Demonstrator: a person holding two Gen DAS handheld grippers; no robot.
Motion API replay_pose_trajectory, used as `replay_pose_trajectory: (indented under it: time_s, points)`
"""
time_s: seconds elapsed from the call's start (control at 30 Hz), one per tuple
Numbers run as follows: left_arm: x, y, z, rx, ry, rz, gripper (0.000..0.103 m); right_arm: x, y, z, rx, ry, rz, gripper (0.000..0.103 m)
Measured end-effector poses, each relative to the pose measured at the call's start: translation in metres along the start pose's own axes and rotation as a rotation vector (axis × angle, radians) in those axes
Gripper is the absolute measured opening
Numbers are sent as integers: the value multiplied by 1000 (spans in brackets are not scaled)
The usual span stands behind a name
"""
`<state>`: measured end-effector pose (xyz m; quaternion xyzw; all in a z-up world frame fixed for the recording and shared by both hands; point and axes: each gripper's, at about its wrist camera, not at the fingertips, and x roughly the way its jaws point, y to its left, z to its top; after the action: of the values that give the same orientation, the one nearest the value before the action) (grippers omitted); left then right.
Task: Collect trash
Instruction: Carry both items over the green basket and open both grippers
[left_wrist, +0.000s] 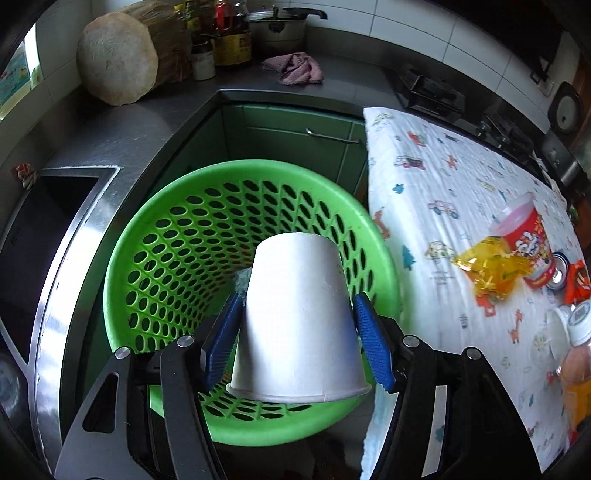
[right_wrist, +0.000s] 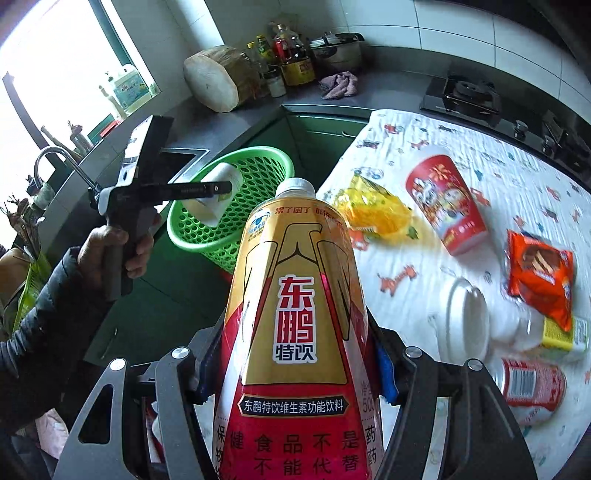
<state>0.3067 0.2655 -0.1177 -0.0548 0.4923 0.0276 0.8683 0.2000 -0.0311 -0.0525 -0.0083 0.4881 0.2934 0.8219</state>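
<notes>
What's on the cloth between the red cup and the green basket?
A crumpled yellow wrapper lies on the cloth between the red cup and the green basket. The right wrist view shows it best.

My bottle (right_wrist: 295, 332) label reads 东鹏特饮 big in red/black; band below: 东鹏特饮维生素功能饮料; bottom rows 保健食品不是药, 不能代替; top strip starts 累了困了; "500" on its side. Other wrappers' print too blurred to read.

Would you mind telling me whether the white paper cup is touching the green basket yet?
Cannot tell. In the left wrist view the left gripper holds the white paper cup over the green basket opening; neither view plainly shows a gap or contact.
</notes>
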Motion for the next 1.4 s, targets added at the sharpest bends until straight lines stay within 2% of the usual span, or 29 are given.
replay_pose_trajectory:
  time_s: [0.1, 0.17, 0.2, 0.47, 0.83, 0.87, 0.9, 1.0, 1.2, 1.4]
  points:
    - [13, 19, -2, -38, 25, 12, 64, 22, 11, 30, -13, 1, 15, 63]
    - [16, 32, -5, -68, 28, 20, 77, 37, 19, 49, -21, 0, 30, 63]
    - [15, 37, -9, -85, 23, 17, 78, 45, 23, 59, -24, 0, 35, 63]
    - [-9, 81, -27, -175, -17, 3, 79, 111, 63, 119, -63, 24, 59, 63]
    - [-47, 119, -47, -243, -80, 14, 79, 195, 103, 165, -2, 74, 73, 63]
    - [-47, 119, -48, -243, -78, 16, 79, 199, 104, 168, 0, 75, 75, 68]
    - [-46, 119, -48, -242, -76, 17, 79, 200, 105, 169, -3, 72, 75, 74]
    - [-44, 118, -49, -242, -71, 12, 79, 190, 106, 169, -42, 37, 71, 81]
    - [-43, 102, -41, -219, -79, -10, 79, 154, 81, 163, -82, -3, 12, 82]
    - [-41, 71, -29, -158, -83, -36, 79, 108, 19, 152, -71, -29, -102, 84]
